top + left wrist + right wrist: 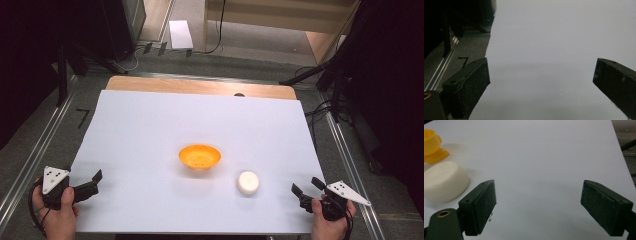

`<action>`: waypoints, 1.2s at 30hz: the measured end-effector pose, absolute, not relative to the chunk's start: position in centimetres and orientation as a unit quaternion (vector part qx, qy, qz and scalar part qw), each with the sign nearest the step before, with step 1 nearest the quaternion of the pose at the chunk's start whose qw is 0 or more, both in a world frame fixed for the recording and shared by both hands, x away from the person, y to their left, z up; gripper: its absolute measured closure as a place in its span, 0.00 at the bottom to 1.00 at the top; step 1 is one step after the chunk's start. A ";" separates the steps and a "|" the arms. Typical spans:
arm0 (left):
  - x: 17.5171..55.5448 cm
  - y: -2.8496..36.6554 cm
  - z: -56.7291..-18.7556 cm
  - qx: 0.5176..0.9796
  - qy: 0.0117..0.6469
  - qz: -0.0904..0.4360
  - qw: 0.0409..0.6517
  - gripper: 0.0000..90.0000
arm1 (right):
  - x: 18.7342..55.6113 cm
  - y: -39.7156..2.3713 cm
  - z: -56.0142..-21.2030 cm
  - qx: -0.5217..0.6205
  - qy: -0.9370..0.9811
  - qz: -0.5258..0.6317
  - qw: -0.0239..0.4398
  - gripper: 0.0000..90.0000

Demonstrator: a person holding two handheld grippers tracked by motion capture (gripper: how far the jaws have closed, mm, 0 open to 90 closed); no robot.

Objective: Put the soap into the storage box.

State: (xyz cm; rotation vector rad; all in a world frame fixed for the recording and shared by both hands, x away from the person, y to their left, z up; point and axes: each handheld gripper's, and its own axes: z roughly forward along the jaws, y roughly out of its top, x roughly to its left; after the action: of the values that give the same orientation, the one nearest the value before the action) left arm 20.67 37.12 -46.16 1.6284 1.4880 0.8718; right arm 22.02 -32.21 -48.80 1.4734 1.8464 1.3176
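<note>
From the high view, a shallow orange plastic bowl (200, 156) sits at the middle of the white sheet-covered table (150, 125), with a round white foam puck (248, 182) near it at about four o'clock, apart from it. The left gripper (93, 183) rests at eight o'clock, the right gripper (306, 186) at four o'clock; both have jaws spread apart, holding nothing. The right gripper view adds the puck's rounded side and grainy top at its ten o'clock; the left gripper view shows bare sheet between its jaws.
</note>
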 end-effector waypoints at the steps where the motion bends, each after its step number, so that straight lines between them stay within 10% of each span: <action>1: 20.7 37.0 -46.2 0.638 0.580 0.343 0.373 0.01 | 22.1 -32.1 -48.8 0.530 0.671 0.472 0.215 0.16; 36: 20.6 36.6 -46.2 0.659 0.558 0.346 0.368 0.01 | 25.2 -24.7 -46.0 0.381 0.859 0.332 0.083 0.13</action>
State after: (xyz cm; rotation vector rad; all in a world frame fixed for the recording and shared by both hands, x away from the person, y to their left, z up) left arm 20.62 36.61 -46.22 1.6918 1.4322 0.8875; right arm 25.22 -24.70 -46.02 1.1377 2.5644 0.9900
